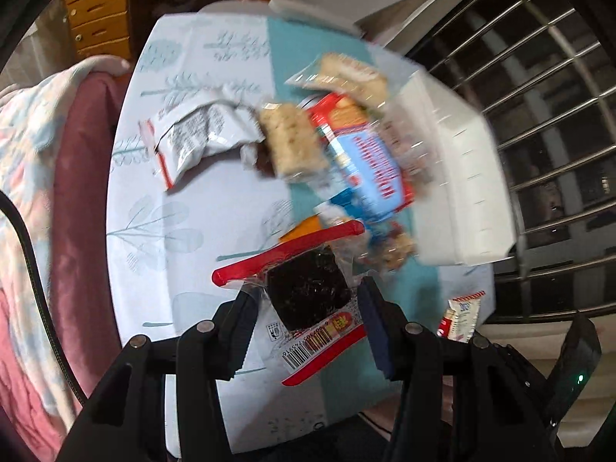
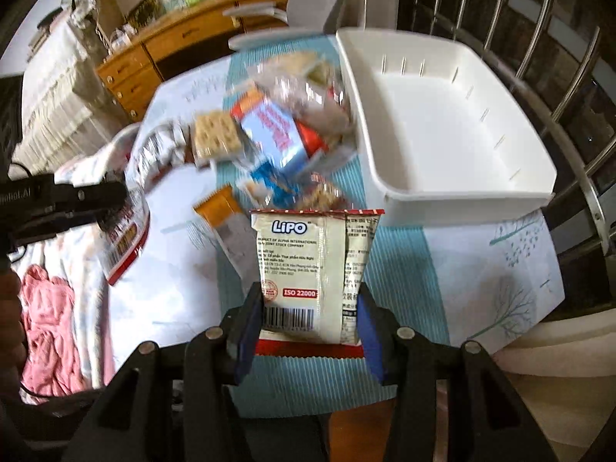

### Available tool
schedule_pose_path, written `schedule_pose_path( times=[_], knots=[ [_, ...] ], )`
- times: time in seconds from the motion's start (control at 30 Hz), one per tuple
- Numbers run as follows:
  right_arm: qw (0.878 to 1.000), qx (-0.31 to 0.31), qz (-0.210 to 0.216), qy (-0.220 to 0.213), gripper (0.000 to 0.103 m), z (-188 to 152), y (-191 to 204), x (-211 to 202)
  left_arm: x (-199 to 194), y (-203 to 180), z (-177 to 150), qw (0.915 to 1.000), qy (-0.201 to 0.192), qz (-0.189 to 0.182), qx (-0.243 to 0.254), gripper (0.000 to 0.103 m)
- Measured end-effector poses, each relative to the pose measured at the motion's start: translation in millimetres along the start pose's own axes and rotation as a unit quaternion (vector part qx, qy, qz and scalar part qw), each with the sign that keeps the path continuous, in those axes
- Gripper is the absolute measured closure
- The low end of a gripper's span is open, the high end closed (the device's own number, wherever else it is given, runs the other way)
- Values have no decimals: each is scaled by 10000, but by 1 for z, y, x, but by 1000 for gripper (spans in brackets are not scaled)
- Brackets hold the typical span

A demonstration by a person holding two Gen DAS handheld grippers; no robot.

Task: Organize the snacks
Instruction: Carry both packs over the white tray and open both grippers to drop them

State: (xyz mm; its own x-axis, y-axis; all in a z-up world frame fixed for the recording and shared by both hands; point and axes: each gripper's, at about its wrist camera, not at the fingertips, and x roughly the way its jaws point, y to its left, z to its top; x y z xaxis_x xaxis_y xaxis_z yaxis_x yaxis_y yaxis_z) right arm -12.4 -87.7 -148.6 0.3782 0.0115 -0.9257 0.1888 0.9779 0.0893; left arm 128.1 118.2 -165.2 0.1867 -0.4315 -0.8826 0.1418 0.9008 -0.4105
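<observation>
Your left gripper [image 1: 308,300] clamps a red-edged dark cake pack [image 1: 304,292], low centre of frame. Your right gripper [image 2: 310,308] pinches a Lipo packet [image 2: 315,269], low centre. Snack pile [image 2: 269,142] lies mid-frame beside the white bin [image 2: 454,134], upper right.

A lived-in home: a honey-coloured wooden chest of drawers [image 2: 131,73] by the wall, a pink quilted blanket [image 1: 34,177] heaped beside the leaf-printed table's [image 1: 184,208] edge, metal window bars [image 1: 546,88].
</observation>
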Motion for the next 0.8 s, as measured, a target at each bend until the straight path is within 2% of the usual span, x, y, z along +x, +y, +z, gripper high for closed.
schedule_pose_path(
  times=[0.1,0.23,0.43,0.8],
  knots=[
    [9997,-1,78,-241,57,10,-3,-26,-13,-10,2,9998,-133,-106,98,53],
    [9986,-58,199,-485,57,25,-5,-36,-31,-24,4,9989,-337,-248,189,53],
    [9966,-209,447,-655,57,56,-22,-48,-40,-61,3,9976,-408,-389,407,52],
    [9945,-302,667,-745,57,96,-97,-58,-24,-155,21,9943,-750,-377,651,52]
  ],
)
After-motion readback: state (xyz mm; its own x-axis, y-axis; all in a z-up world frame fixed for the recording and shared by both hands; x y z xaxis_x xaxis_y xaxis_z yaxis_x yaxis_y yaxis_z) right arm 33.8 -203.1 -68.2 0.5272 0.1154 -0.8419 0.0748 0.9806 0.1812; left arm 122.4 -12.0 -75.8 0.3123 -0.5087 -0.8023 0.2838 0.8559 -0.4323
